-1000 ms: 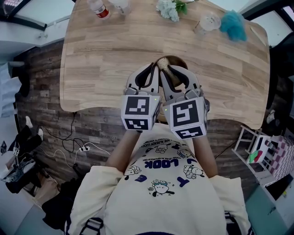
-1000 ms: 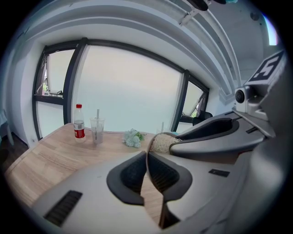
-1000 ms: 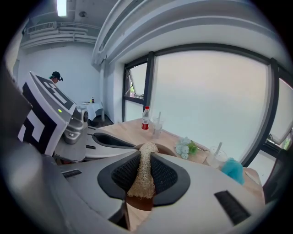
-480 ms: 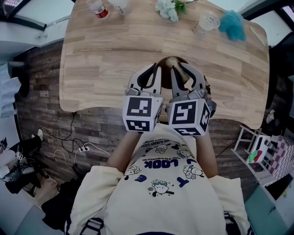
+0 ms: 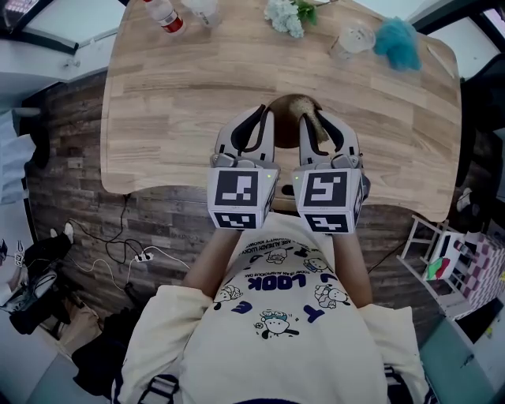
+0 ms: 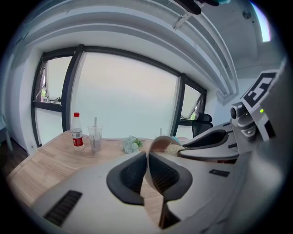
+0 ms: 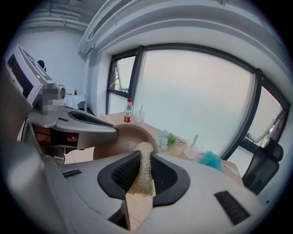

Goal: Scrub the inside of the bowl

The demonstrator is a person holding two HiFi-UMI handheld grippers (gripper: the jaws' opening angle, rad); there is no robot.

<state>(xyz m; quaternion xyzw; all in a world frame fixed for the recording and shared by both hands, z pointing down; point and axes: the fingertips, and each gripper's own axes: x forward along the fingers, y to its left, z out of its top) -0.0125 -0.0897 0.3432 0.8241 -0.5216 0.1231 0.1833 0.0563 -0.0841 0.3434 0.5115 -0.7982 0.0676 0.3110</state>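
Observation:
A brown wooden bowl [image 5: 286, 106] sits tipped near the front edge of the wooden table [image 5: 173, 102], between my two grippers. The left gripper [image 5: 262, 118] is shut on the bowl's rim; in the left gripper view the rim [image 6: 155, 145] rises from between its jaws at the left gripper [image 6: 147, 161]. A tan loofah scrubber [image 5: 307, 126] is clamped in my right gripper [image 5: 317, 120]. In the right gripper view the scrubber [image 7: 144, 167] sticks out past the right gripper [image 7: 143, 176] toward the bowl [image 7: 126, 137]. Most of the bowl's inside is hidden by the grippers.
Along the table's far edge stand a red-labelled water bottle [image 5: 168, 14], a clear cup [image 5: 203, 8], a bunch of pale flowers [image 5: 288, 16], a cup with a straw [image 5: 353, 38] and a teal fluffy thing [image 5: 398, 41]. Cables lie on the floor at left [image 5: 126, 252].
My right gripper has swung to the right with the scrubber, from the bowl's middle toward its right side. The left gripper has kept its hold on the rim.

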